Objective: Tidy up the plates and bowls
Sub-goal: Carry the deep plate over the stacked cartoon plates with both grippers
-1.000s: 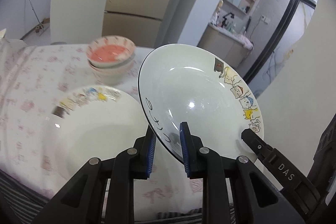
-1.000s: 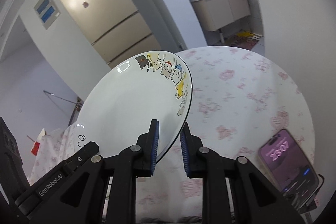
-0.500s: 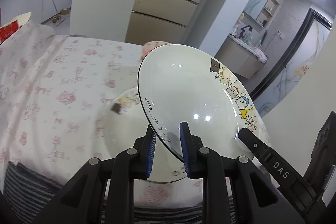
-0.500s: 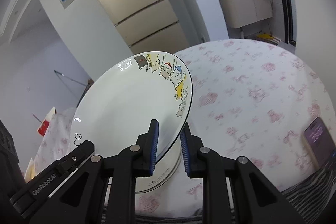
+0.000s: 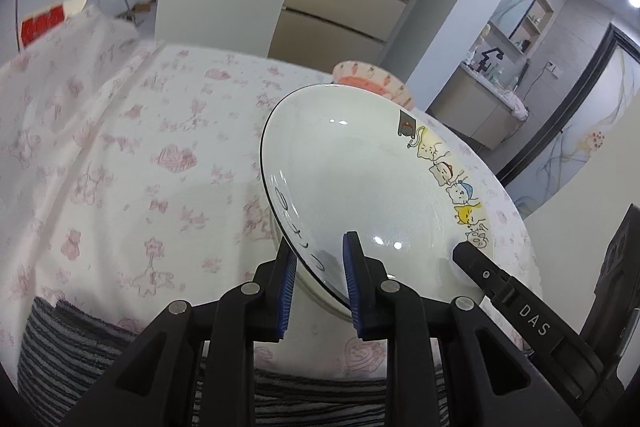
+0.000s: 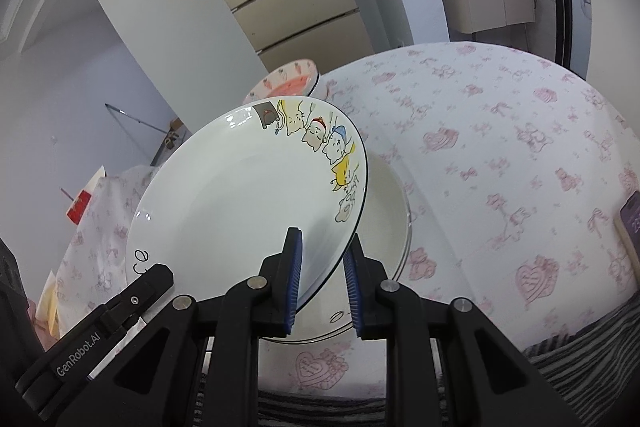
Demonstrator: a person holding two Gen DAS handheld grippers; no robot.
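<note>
My worry is ceramic meeting ceramic. I am carrying the white glazed plate with cartoon cats along its rim (image 6: pixel 240 195) tilted, right above a second white plate lying flat on the pink-flowered tablecloth (image 6: pixel 480 131). That lower white plate (image 6: pixel 390 211) shows past the carried plate's right edge in the right wrist view. If I lower one side faster than the other, the low rim could strike the lower plate and chip it, or skid it towards the table's near edge, where a grey striped cloth (image 5: pixel 80 339) hangs.

The other risk is slip: both grips sit only on the thin glossy rim, so an uneven pull between my two hands could twist the plate out of one pair of pads.

The left gripper (image 5: pixel 318 283) stands narrow, its blue pads clamped across the cat plate's near rim by the black lettering. The right gripper (image 6: pixel 322 281) is likewise narrow, pinching the rim just below the cats. Beyond the cat plate sits a stack of pink carrot-patterned bowls (image 6: pixel 290 81), well clear of it.
</note>
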